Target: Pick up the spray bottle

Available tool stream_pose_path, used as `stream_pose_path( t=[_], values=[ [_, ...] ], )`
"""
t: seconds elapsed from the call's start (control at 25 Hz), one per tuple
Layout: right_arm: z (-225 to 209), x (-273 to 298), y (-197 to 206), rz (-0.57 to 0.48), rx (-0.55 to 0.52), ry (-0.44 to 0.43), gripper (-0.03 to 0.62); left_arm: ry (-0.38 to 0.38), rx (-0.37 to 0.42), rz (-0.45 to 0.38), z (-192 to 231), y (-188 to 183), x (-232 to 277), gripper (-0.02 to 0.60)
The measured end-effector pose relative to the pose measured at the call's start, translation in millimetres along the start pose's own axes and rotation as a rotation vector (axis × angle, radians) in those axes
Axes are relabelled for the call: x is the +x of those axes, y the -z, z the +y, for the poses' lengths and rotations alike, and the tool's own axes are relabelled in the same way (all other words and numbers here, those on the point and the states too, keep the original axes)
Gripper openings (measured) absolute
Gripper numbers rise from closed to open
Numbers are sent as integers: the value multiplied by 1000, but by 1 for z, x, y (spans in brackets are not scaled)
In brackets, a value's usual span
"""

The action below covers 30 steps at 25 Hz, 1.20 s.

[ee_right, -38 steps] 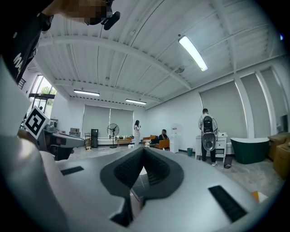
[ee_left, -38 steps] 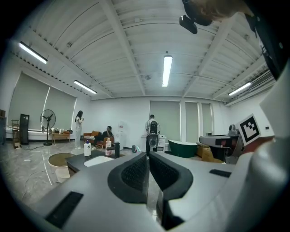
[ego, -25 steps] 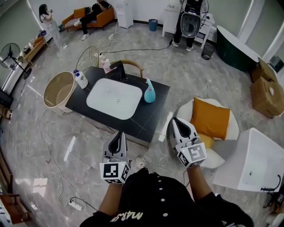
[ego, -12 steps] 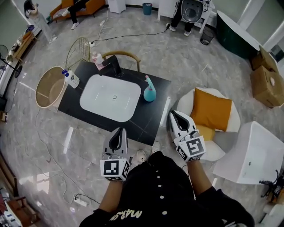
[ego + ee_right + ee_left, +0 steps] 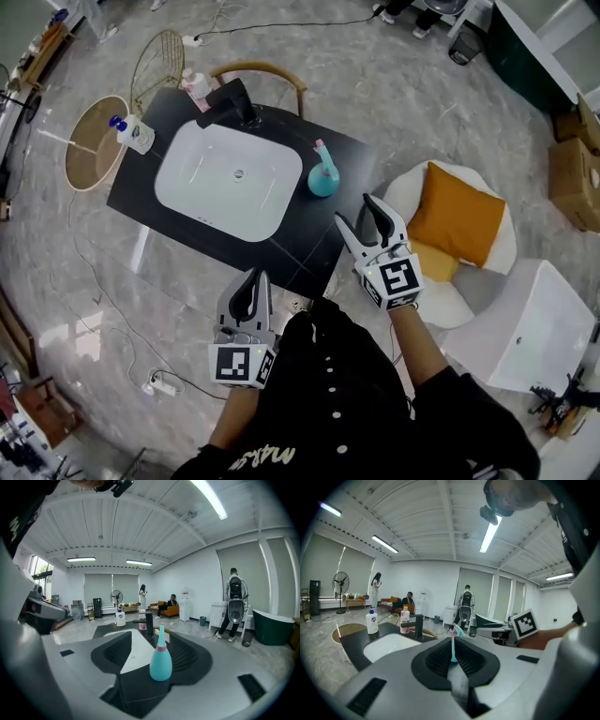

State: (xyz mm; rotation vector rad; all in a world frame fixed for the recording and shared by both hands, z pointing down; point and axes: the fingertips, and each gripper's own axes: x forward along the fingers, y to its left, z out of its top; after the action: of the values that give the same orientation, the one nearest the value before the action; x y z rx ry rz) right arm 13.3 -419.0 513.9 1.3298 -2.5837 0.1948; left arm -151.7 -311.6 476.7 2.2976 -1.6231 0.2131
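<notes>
The spray bottle (image 5: 322, 178) is teal with a pink collar. It stands upright on the black table (image 5: 319, 246), right of the white sink basin (image 5: 228, 180). My right gripper (image 5: 356, 210) hovers at the table's near right corner, a short way in front of the bottle. Its jaws are opening, and nothing is between them. In the right gripper view the bottle (image 5: 161, 663) stands straight ahead, framed by the spread jaws. My left gripper (image 5: 251, 284) is shut and empty, off the table's near edge. In the left gripper view the bottle (image 5: 453, 645) shows only through the slit.
A black faucet (image 5: 230, 101) stands behind the basin, with a pink bottle (image 5: 195, 86) and a white pump bottle (image 5: 131, 134) at the far left. A round basket (image 5: 94, 155) sits left of the table. A white seat with an orange cushion (image 5: 459, 220) is to the right.
The person has stepped closer to the table. Both grippers moved forward, the right one up to the table's corner. The right jaws went from shut to spread apart.
</notes>
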Motion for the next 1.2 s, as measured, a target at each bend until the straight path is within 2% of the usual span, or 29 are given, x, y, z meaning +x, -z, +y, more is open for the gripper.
stream_pose_path(
  t=[0.4,0.64,0.68,0.72,0.76,0.96,1.2],
  values=[
    [-25,115,54,31,18,-48,259,-79,-72,147,26,67,9,28],
    [-32,159,63,-40,25,-47,258,-129,-102,208,38,102,14,28],
    [-34,163,65,-45,23,-37,250,-138,-107,217,39,107,15,28],
    [-37,166,66,-50,18,-25,205,-145,-111,224,40,110,15,28],
    [-38,168,66,-54,11,-15,142,-150,-114,227,40,113,16,28],
    [-39,163,58,-71,-13,-17,110,-160,-107,210,43,107,16,28],
    [-34,123,17,-106,-44,-41,109,-146,-62,136,38,72,15,28]
  ],
)
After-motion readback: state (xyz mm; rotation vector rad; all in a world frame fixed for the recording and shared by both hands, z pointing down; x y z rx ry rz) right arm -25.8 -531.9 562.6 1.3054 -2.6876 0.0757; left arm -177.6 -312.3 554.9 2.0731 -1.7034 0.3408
